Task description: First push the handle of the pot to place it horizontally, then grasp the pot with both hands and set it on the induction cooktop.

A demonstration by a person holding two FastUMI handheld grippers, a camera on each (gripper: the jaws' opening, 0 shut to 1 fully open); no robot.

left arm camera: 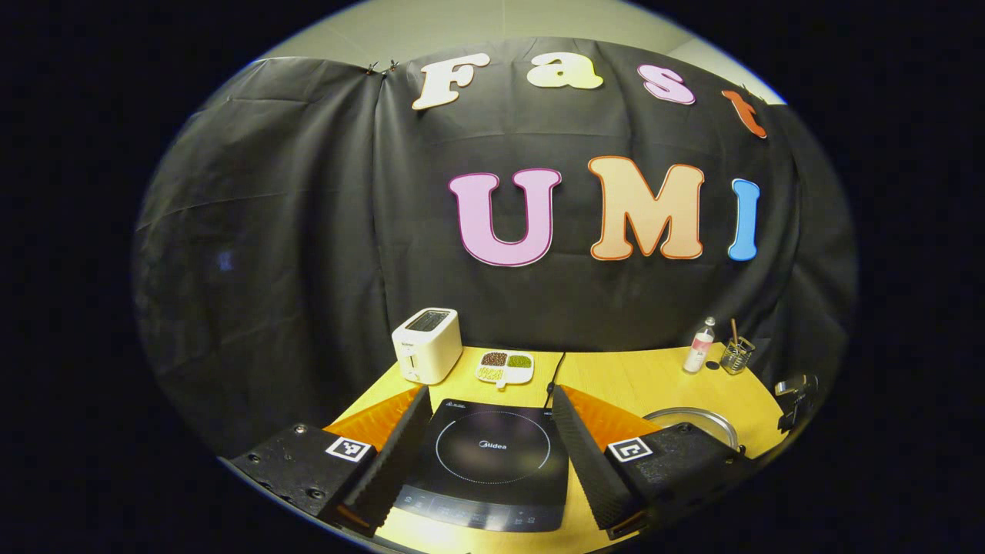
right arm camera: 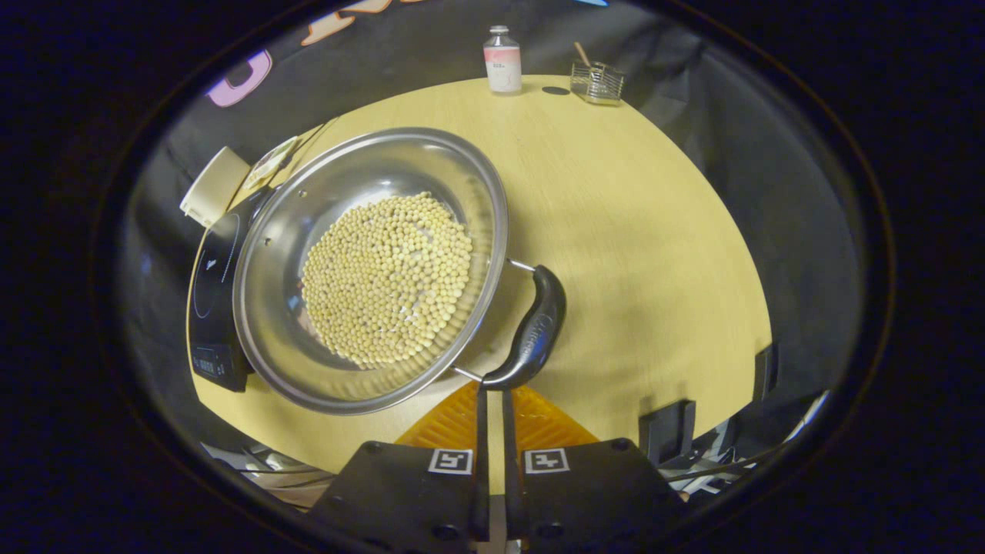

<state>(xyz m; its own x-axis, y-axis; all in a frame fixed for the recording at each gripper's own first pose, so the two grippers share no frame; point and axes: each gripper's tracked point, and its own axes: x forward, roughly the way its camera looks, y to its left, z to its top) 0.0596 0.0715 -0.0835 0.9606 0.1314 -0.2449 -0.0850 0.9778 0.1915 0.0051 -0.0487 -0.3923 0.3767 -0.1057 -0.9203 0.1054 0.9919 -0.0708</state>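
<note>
- Right gripper (right arm camera: 492, 400): jaws drawn together with a thin slit between them, nothing clamped; their tips sit at the lower end of the black curved pot handle (right arm camera: 533, 331), apparently touching it.
- That handle stands on two metal rods off the rim of the round stainless-steel pot (right arm camera: 308, 223), on the side nearest the right gripper.
- The pot holds a layer of small pale yellow beans (right arm camera: 385, 281) and rests on the light wooden surface (right arm camera: 639, 231), its far edge overlapping the black induction cooktop (right arm camera: 212, 285) in the right gripper view.
- Left gripper (left arm camera: 489, 438): jaws wide apart, holding nothing, hovering above the cooktop's near side, framing the cooktop's ring marking.
- Behind the cooktop: a white two-slot toaster (left arm camera: 427, 345) and a white divided dish of grains (left arm camera: 505, 367).
- Far edge of the surface: a small clear bottle with pink label (right arm camera: 502, 60) beside a wire basket (right arm camera: 597, 81).
</note>
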